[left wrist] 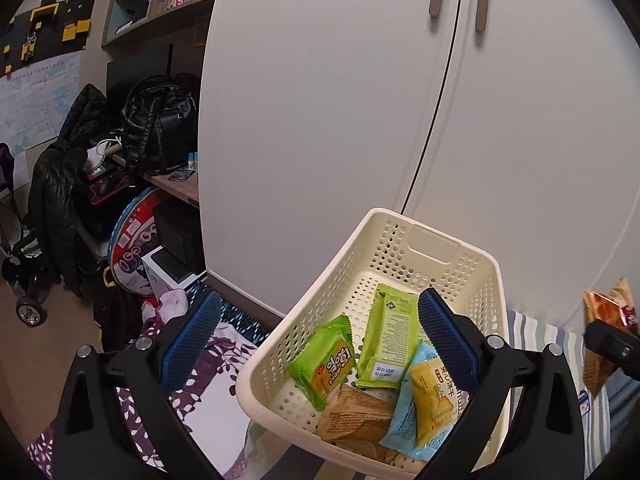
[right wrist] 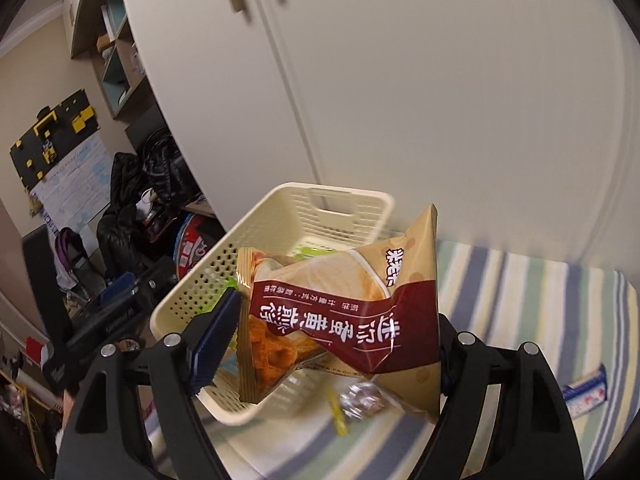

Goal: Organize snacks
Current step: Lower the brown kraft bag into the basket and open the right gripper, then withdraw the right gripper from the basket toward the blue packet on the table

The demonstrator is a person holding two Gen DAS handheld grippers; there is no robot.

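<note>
The right hand-held gripper (right wrist: 336,332) clenches a crumpled brown-and-maroon foil snack packet (right wrist: 344,316), carried toward the perforated cream plastic basket (right wrist: 276,220) at eleven o'clock for sorting; the left hand-held gripper (left wrist: 320,340) hovers released.

Your cream perforated basket (left wrist: 436,248) sits tilted on the striped cloth, one corner hanging off its edge; inside lie a green packet with an orange label (left wrist: 324,360), a long pale-green packet (left wrist: 386,338), a blue-and-yellow packet (left wrist: 428,404) and a tan packet (left wrist: 356,412), overlapping. You hold a crumpled tan-and-maroon snack bag (right wrist: 340,304) aloft beside the basket; it is twisted, print upside down.
</note>
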